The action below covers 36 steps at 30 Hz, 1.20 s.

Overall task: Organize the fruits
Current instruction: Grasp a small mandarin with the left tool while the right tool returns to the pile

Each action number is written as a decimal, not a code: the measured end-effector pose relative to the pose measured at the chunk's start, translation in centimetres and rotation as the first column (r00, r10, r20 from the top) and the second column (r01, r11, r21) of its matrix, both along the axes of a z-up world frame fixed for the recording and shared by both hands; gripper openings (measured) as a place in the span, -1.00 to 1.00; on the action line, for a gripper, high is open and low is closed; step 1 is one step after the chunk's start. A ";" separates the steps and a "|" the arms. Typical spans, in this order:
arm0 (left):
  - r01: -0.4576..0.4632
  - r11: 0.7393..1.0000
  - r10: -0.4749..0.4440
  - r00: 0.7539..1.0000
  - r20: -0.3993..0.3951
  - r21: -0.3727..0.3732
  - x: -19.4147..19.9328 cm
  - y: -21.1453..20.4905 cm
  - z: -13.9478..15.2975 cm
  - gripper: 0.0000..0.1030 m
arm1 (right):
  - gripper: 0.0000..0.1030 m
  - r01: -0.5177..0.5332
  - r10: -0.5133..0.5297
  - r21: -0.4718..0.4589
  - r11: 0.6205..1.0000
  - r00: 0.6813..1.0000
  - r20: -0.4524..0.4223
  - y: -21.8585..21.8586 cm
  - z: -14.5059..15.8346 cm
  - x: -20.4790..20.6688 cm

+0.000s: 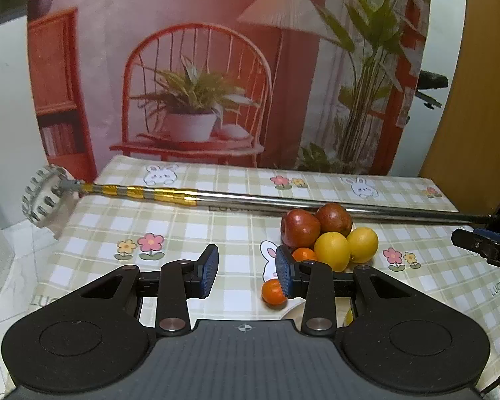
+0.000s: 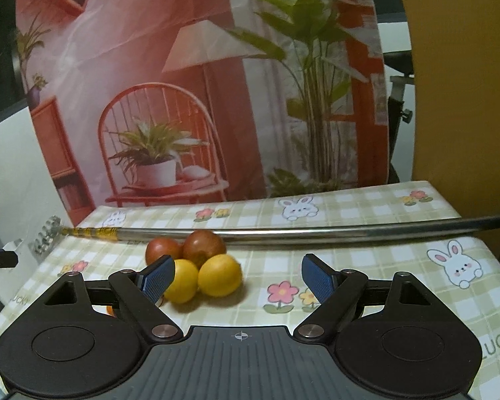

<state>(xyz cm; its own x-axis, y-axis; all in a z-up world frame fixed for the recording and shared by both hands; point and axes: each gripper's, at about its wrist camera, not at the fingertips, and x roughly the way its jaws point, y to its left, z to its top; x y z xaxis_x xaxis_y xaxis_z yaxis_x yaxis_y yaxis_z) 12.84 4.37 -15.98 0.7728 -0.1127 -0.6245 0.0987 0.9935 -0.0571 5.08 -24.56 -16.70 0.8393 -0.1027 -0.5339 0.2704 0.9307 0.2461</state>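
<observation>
Nearest, the left gripper (image 1: 246, 271) hangs empty with its jaws wide, one pad just beside a small tangerine (image 1: 273, 291) — placed, I judge, to start on the pile's near edge. The right gripper (image 2: 238, 278) is likewise spread wide and holds nothing, aimed at the lemons (image 2: 220, 275). The fruits sit bunched on the checked tablecloth (image 1: 196, 233): glossy yellow lemons in front, dull red apples (image 1: 300, 228) behind. Farther back lies a metal pole (image 1: 250, 198).
</observation>
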 end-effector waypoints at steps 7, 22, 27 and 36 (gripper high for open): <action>-0.003 0.998 -0.003 0.995 -0.099 -0.062 2.2 0.2 -3.2 -0.23 | 0.57 0.012 -0.012 0.001 1.000 1.000 -0.018 -0.5 -1.2 1.3; 0.073 0.995 -0.087 0.971 -0.222 -0.072 7.4 -1.6 -9.1 -0.23 | 0.55 0.033 -0.026 0.111 0.993 0.998 -0.063 -1.4 -4.5 3.9; 0.079 0.993 -0.099 0.960 -0.261 -0.084 8.6 -2.2 -10.5 -0.23 | 0.54 0.048 -0.040 0.121 0.992 0.997 -0.064 -1.6 -5.1 4.1; 0.102 0.992 -0.120 0.949 -0.290 -0.077 9.5 -3.0 -11.7 -0.23 | 0.54 0.047 -0.041 0.114 0.992 0.998 -0.055 -1.9 -5.3 4.9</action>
